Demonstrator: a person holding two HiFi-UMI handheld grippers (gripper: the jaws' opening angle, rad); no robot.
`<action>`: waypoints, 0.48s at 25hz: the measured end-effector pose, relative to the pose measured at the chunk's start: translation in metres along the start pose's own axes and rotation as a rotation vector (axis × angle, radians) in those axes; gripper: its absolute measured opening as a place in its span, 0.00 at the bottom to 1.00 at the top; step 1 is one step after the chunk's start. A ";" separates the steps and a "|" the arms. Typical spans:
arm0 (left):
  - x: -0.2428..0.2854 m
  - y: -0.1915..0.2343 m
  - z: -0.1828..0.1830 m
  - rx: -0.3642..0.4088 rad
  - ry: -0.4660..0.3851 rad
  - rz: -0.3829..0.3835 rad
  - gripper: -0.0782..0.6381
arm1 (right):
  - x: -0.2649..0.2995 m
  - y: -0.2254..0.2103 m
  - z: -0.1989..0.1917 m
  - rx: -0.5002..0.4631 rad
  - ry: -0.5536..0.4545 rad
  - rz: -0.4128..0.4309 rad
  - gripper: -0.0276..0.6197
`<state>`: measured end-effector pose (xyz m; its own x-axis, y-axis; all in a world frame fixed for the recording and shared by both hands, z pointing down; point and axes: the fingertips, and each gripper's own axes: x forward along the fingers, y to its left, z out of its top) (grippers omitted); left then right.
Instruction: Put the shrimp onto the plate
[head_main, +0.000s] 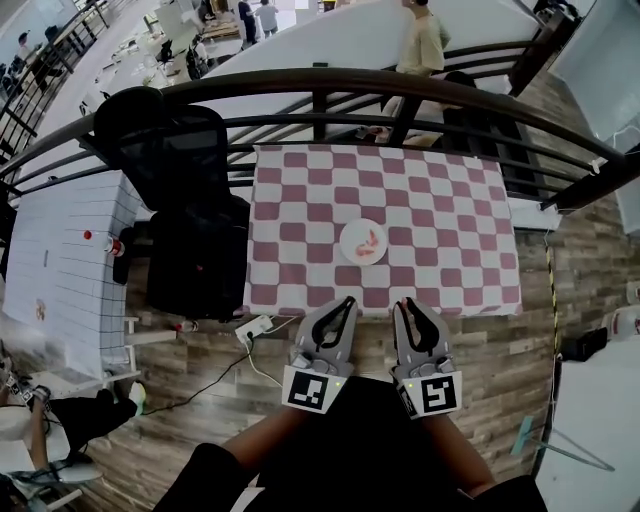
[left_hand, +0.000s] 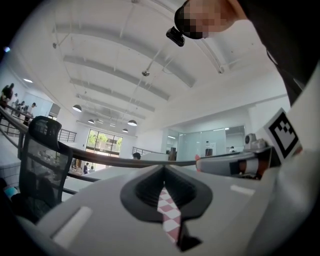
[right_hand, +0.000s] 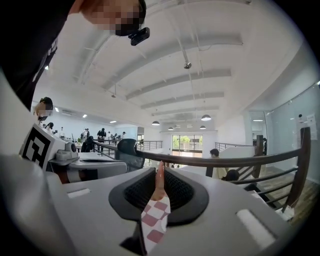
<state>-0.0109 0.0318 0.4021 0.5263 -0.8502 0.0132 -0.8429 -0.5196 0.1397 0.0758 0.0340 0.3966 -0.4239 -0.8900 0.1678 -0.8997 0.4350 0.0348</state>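
Note:
A white plate (head_main: 363, 242) sits near the middle of the pink-and-white checkered table (head_main: 440, 200), and pinkish shrimp (head_main: 373, 239) lie on it. Both grippers hang side by side over the wooden floor, short of the table's near edge and close to my body. My left gripper (head_main: 347, 300) (left_hand: 164, 170) has its jaws together, with only a thin slit of checkered cloth showing between them. The right gripper (head_main: 405, 302) (right_hand: 160, 168) is likewise shut. A thin pinkish strip shows at the top of its slit, and I cannot tell what it is.
A black office chair (head_main: 165, 140) and a dark seat (head_main: 200, 255) stand left of the table. A curved dark railing (head_main: 400, 84) runs behind it, with people beyond. A white table (head_main: 60, 250) is at far left. A power strip (head_main: 254, 327) and its cable lie on the floor.

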 end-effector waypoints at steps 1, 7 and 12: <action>0.003 0.003 0.001 -0.006 -0.003 0.003 0.12 | 0.005 -0.001 0.001 0.000 -0.001 0.005 0.12; 0.019 0.025 -0.002 -0.017 0.005 -0.001 0.12 | 0.033 -0.004 0.004 0.000 0.008 -0.003 0.12; 0.028 0.041 0.002 -0.038 -0.016 -0.007 0.12 | 0.046 -0.005 0.003 -0.015 0.032 -0.009 0.12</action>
<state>-0.0306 -0.0133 0.4061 0.5301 -0.8479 -0.0036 -0.8341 -0.5222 0.1777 0.0602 -0.0098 0.4012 -0.4124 -0.8891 0.1985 -0.9016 0.4296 0.0513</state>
